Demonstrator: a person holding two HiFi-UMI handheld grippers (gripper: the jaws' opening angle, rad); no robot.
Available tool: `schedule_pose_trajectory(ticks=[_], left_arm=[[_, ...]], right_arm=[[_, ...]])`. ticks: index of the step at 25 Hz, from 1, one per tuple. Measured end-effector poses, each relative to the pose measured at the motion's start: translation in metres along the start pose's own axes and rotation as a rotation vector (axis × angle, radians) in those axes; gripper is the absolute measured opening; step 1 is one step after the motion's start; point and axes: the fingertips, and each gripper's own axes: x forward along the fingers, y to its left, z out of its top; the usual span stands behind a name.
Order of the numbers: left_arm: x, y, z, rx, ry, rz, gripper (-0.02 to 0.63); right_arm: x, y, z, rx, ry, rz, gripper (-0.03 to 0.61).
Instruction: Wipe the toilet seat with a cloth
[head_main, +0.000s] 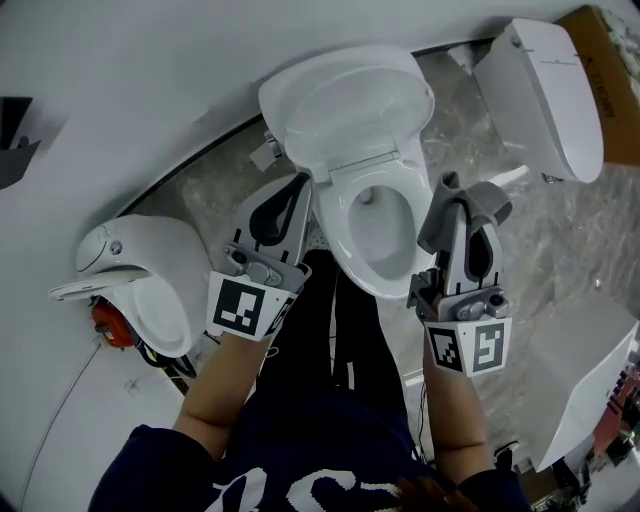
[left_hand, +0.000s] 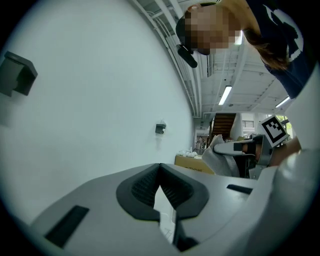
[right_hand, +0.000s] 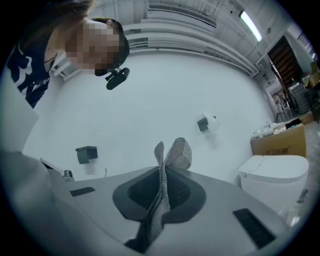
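Ahead of both grippers stands an open toilet (head_main: 365, 150) against a white wall (head_main: 120, 90), its lid (head_main: 350, 110) tipped up at the far end and the toilet seat (head_main: 333, 215) lying flat over the bowl. Two more toilets sit on the grey stone floor (head_main: 560, 230), one (head_main: 140, 285) to the outside of the left gripper and another (head_main: 545, 95) beyond and to the outside of the right gripper.

The seat lies between the two tools and below them, its long axis running from the hinge at the far end back toward the person, roughly in line with the way both grippers point.

The right gripper (head_main: 452, 195) is the nearer to the work. It hangs just beside the seat's right rim and is clenched on a grey mesh cloth (right_hand: 172, 155), a fold of which stands up past the jaw tips. The left gripper (head_main: 300, 192), just beside the seat's left rim, has its jaws pressed together on nothing.

Both gripper views look out at the wall, not down at porcelain, so the cloth appears to be clear of the seat. Wiping looks not yet begun; the next move calls for the right gripper to tip down and inward onto the rim.
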Motion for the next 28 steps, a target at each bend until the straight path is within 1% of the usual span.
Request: schedule_pose_trajectory(ticks=[3, 6, 8, 10, 13, 17, 18, 20, 22, 25, 28], left_arm=[[0.004, 0.001, -0.032, -0.022, 0.008, 0.043, 0.011], [0.004, 0.001, -0.066, -0.022, 0.017, 0.053, 0.011], [0.003, 0.002, -0.088, -0.031, 0.012, 0.061, 0.011], [0.003, 0.004, -0.113, -0.035, 0.011, 0.076, 0.011], [0.005, 0.01, -0.152, -0.04, 0.02, 0.099, 0.011], [0.003, 0.016, -0.199, -0.068, 0.035, 0.108, 0.011], [0.002, 0.018, -0.21, -0.071, 0.041, 0.115, 0.011], [-0.001, 0.023, -0.232, -0.073, 0.059, 0.135, 0.011], [-0.005, 0.029, -0.252, -0.075, 0.078, 0.155, 0.011], [-0.01, 0.036, -0.279, -0.077, 0.126, 0.185, 0.011], [-0.015, 0.041, -0.293, -0.092, 0.128, 0.196, 0.011]], right_arm=[[-0.001, -0.01, -0.032, 0.026, 0.022, 0.017, 0.026], [-0.003, -0.016, -0.064, 0.038, 0.01, 0.047, 0.026], [-0.006, -0.023, -0.086, 0.031, -0.01, 0.052, 0.026], [-0.008, -0.03, -0.112, 0.026, -0.007, 0.066, 0.026], [-0.005, -0.04, -0.162, 0.031, 0.036, 0.106, 0.026], [-0.003, -0.055, -0.235, 0.121, 0.102, 0.104, 0.026], [-0.002, -0.058, -0.251, 0.126, 0.12, 0.107, 0.026], [-0.002, -0.056, -0.283, 0.105, 0.166, 0.135, 0.026], [0.0, -0.05, -0.314, 0.077, 0.211, 0.182, 0.026], [0.008, -0.04, -0.355, 0.068, 0.251, 0.239, 0.026], [0.021, -0.037, -0.392, 0.061, 0.276, 0.247, 0.028]])
